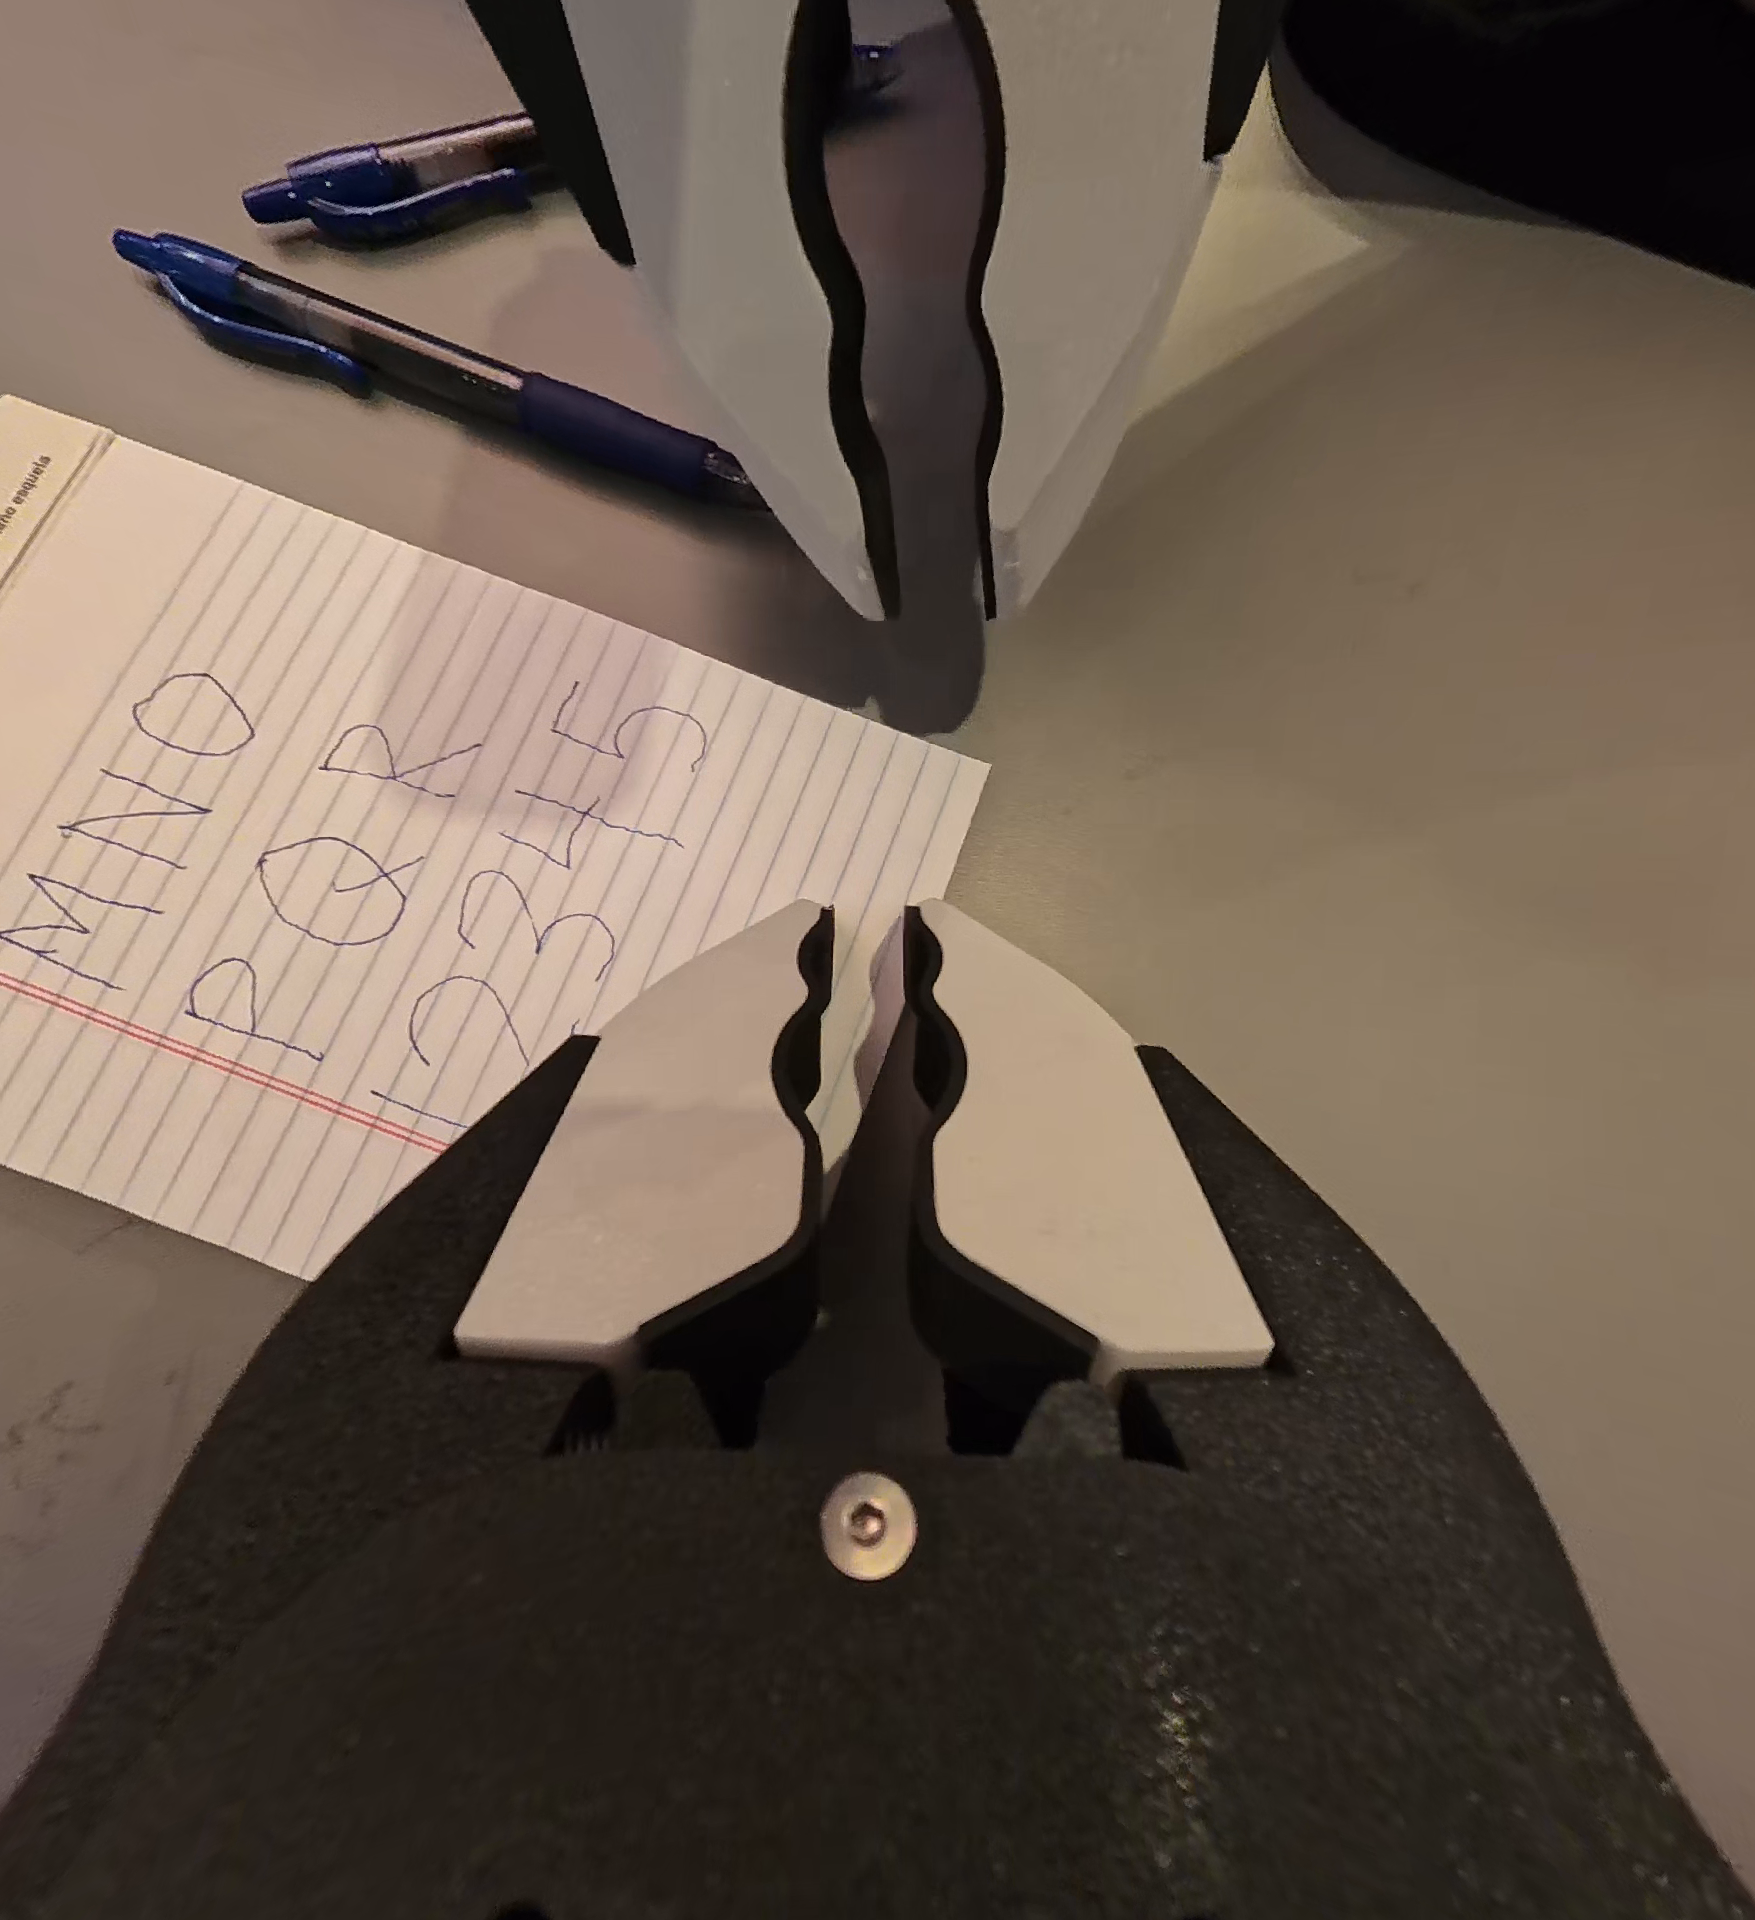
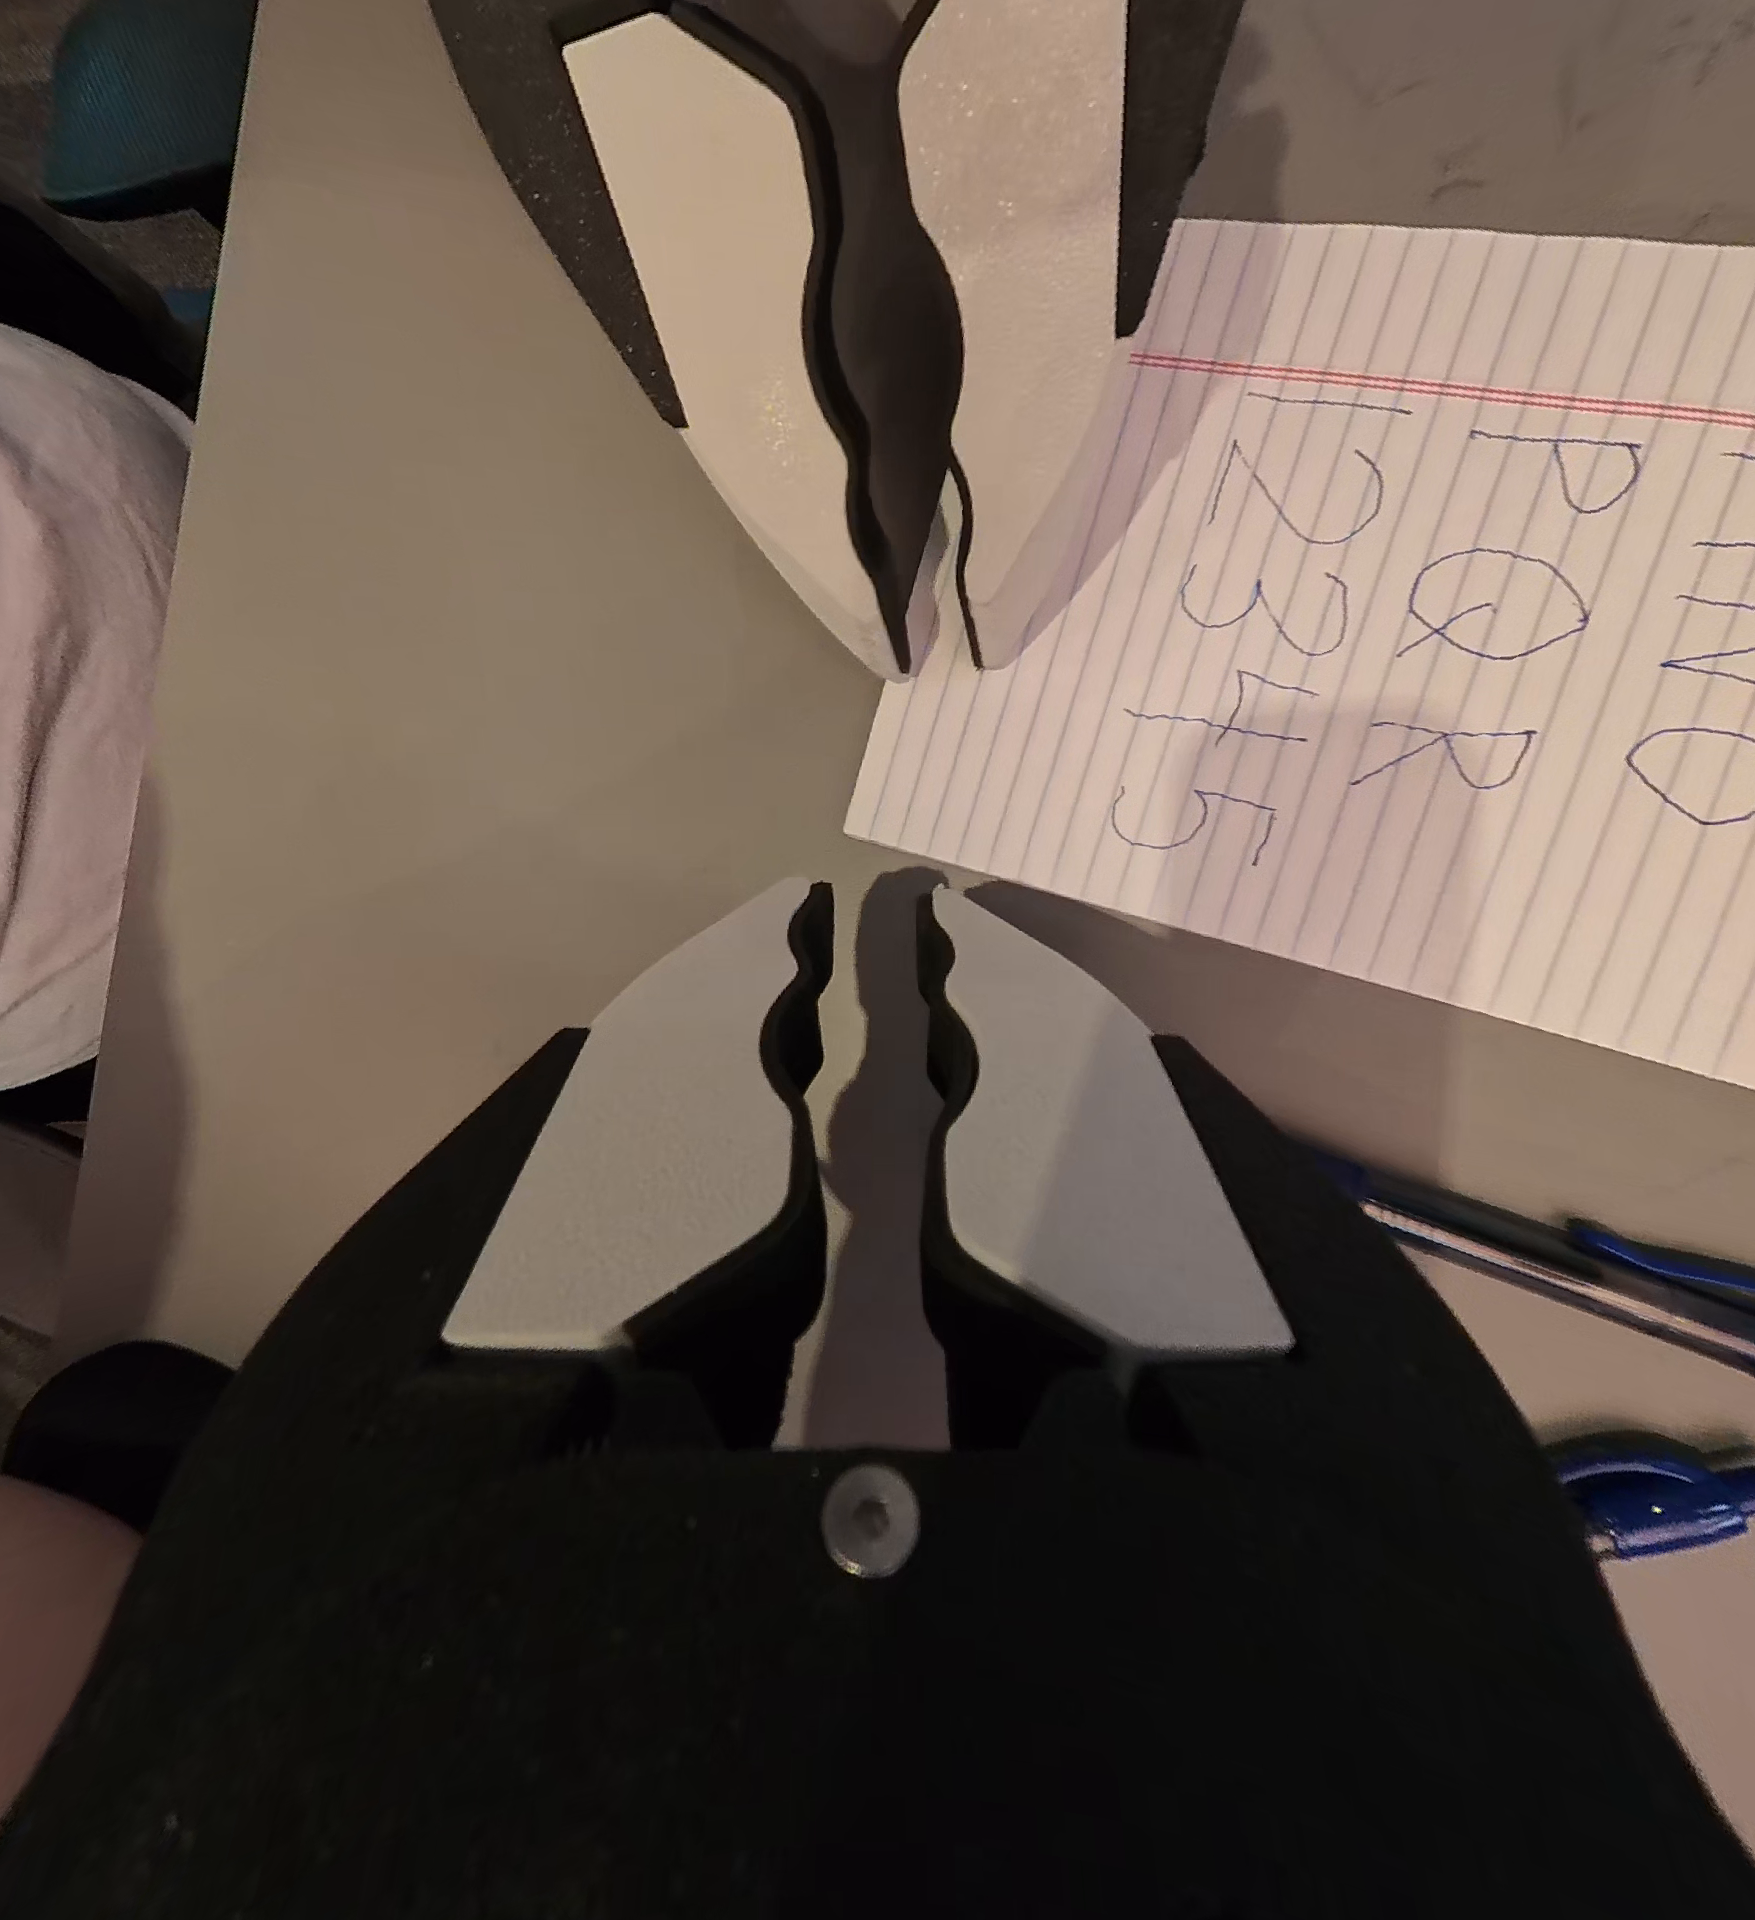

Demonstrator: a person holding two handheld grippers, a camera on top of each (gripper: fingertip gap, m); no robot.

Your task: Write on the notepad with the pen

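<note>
A white lined notepad (image 1: 333, 831) lies flat on the grey table, with blue handwriting on it; it also shows in the right wrist view (image 2: 1475, 727). A blue pen (image 1: 416, 353) lies on the table beyond the pad, held by nobody, and shows at the right in the right wrist view (image 2: 1579, 1288). My left gripper (image 1: 868, 914) is over the pad's near right edge, jaws almost together, empty. My right gripper (image 2: 873, 894) faces it, tips close to the table just off the pad's corner, jaws almost together, empty. Each shows in the other's view: right (image 1: 940, 613), left (image 2: 940, 655).
A second blue pen (image 1: 395, 171) lies farther back, also in the right wrist view (image 2: 1683, 1496). The table's edge (image 2: 198, 727) runs down the left, with a person's white clothing (image 2: 11, 675) beyond it. Bare table (image 1: 1372, 831) lies right of the pad. My hands' fingertips stand some 5 cm from each other.
</note>
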